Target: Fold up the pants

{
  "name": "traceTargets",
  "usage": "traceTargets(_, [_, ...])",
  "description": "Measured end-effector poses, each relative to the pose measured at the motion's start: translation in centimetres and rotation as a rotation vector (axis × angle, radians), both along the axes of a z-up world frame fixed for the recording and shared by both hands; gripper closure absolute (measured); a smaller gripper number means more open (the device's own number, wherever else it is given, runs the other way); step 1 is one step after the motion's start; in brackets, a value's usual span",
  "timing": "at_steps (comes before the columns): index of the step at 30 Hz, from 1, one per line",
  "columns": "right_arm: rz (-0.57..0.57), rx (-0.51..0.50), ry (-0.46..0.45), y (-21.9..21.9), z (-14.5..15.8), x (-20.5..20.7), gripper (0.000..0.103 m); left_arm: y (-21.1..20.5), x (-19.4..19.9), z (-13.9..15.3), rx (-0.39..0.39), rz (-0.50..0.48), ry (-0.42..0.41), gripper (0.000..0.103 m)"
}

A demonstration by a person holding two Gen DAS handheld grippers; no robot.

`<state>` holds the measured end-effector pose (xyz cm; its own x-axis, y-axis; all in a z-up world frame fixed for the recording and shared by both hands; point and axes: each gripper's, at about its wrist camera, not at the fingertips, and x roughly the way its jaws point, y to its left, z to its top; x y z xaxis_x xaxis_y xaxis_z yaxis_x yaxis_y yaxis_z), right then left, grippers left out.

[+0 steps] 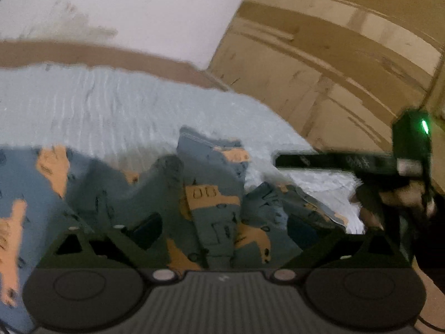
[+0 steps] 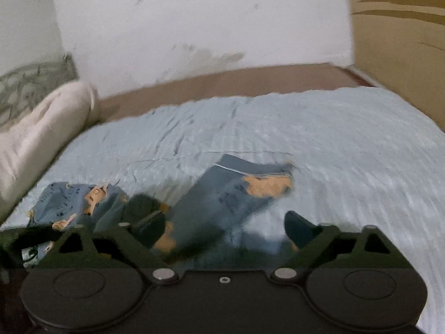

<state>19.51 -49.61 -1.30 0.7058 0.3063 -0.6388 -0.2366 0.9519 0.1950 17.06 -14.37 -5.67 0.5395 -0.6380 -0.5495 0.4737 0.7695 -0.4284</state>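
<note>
Pants [image 2: 222,194] of soft blue fabric with orange printed patches lie crumpled on the ribbed pale-blue bedsheet [image 2: 333,144]. Both black grippers, left [image 1: 219,231] and right [image 2: 225,228], hang with jaws spread wide above the cloth, gripping nothing. Only the right view shows the cream pillow [image 2: 41,139] beside the sheet.

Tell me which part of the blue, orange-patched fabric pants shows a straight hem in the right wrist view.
The middle part, ahead of the right gripper: a straight hem edge. The left heap is only crumpled.
</note>
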Motion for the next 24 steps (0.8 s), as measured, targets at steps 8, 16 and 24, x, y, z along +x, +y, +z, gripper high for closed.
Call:
traceTargets(8, [0.090, -0.123, 0.104, 7.4, -0.9, 9.2, 0.023, -1.5, 1.1, -0.9, 0.064, 0.091, 0.081, 0.025])
traceTargets(16, [0.020, -0.316, 0.261, 11.6, -3.9, 14.3, 0.043, -2.2, 1.9, -0.9, 0.063, 0.055, 0.155, 0.088])
traceTargets(24, [-0.015, -0.253, 0.288, 9.8, -3.8, 13.7, 0.102, -2.3, 1.1, 0.7, 0.096, 0.057, 0.099, 0.101])
